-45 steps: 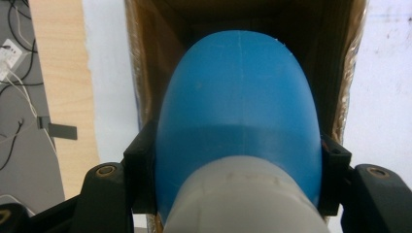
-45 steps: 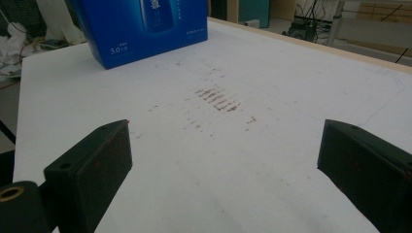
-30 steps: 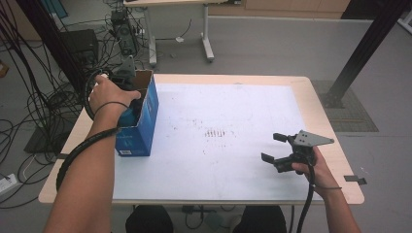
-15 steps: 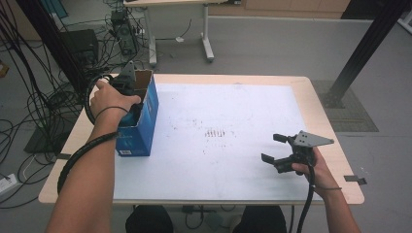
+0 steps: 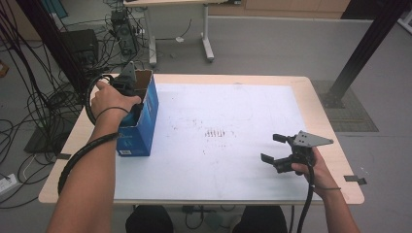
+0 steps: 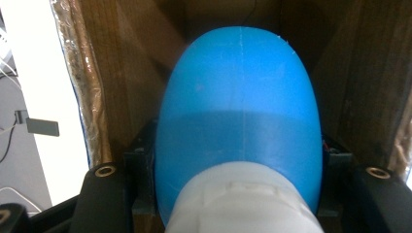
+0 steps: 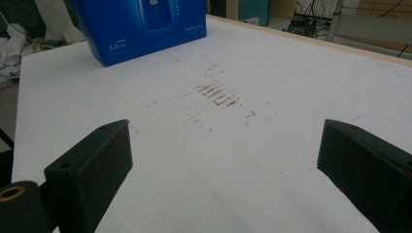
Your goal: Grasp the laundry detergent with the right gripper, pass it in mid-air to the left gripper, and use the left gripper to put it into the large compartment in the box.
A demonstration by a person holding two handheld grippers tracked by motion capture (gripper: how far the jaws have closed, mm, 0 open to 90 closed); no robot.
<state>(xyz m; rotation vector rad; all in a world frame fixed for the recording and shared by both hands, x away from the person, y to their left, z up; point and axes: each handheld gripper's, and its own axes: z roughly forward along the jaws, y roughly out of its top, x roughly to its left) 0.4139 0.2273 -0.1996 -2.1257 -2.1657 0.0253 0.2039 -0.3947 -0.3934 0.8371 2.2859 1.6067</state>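
White-covered bench [image 5: 233, 160] (faint reddish marks at centre) on a grey floor [image 5: 272, 43], cables [image 5: 29, 102] at left. Left hand-held gripper [image 5: 127, 86], clamped on a blue-and-white bottle [image 6: 240, 126], reaches into the open blue box [image 5: 143, 126] at the bench's left edge. Right hand-held gripper [image 5: 278, 152] hovers wide open, empty, well apart.

This looks like a robotics lab or test workshop. The landmark is the counter [image 5: 320, 97], a plain wooden top covered by a white sheet [image 5: 233, 116] smudged with reddish marks. To the counter's left, thick bundles of black cables [image 5: 29, 87] hang and sprawl over the grey floor [image 5: 272, 43]. Beyond its far edge stand the white legs of another desk [image 5: 206, 34] and loose electronic gear [image 5: 121, 29]. At its far right a black metal post [image 5: 364, 48] rises from a floor mat.
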